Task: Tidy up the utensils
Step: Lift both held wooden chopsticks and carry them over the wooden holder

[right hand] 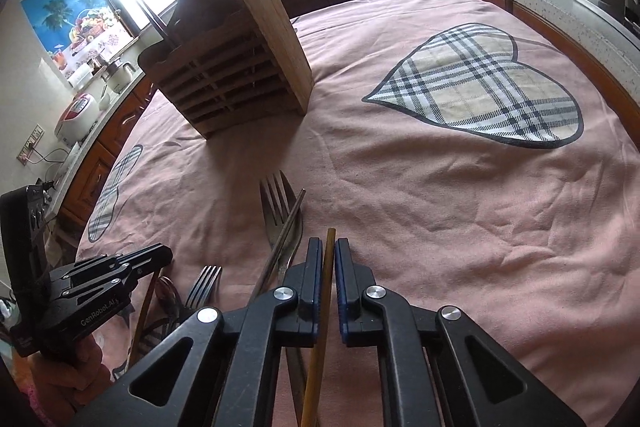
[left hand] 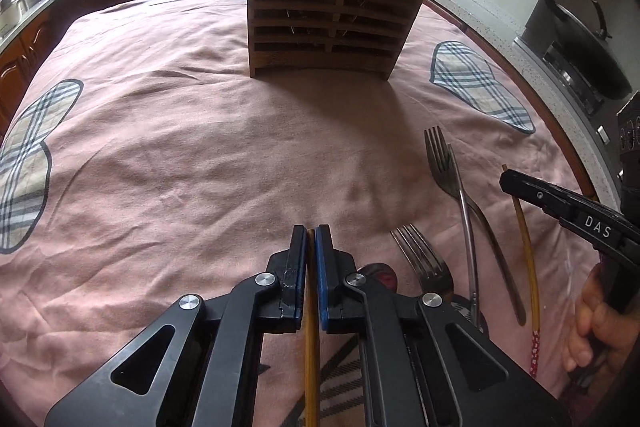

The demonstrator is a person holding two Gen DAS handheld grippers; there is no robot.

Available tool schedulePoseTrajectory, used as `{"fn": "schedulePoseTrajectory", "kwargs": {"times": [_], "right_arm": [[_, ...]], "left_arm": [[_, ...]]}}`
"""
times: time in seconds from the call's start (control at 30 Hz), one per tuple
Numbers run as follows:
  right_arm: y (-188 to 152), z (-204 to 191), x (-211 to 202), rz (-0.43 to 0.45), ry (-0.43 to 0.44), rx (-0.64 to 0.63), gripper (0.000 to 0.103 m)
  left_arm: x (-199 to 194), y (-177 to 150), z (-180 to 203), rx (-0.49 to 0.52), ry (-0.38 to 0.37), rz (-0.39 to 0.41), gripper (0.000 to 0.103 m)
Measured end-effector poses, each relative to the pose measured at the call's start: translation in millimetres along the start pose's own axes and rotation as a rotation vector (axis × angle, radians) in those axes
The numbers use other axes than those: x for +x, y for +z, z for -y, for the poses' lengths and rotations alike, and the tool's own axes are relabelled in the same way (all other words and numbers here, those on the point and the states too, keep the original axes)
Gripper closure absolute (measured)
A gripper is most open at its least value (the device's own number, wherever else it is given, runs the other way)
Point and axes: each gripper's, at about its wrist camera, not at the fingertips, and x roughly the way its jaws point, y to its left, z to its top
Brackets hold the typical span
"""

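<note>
The left claw [left hand: 311,233] was clamped on a bamboo chopstick [left hand: 311,347] lying on the pink cloth [left hand: 180,167]. The right claw [right hand: 329,247] likewise pinched a second bamboo chopstick [right hand: 320,347] between its blue pads. Beside them lay two forks [left hand: 440,163] and a metal chopstick [right hand: 280,239]. Farther off, the slatted wooden holder [left hand: 332,15] stood upright on the covered surface, utensils already in it.
</note>
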Motion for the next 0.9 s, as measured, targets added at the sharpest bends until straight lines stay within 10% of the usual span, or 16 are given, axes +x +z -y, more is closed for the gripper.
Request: {"fn": "schedulePoseTrajectory", "kwargs": {"times": [0.9], "right_arm": [[6, -43, -112, 0.252, 0.062, -0.069, 0.098]], "left_arm": [[-152, -2, -3, -0.038, -0.055, 0.320, 0.099]]}}
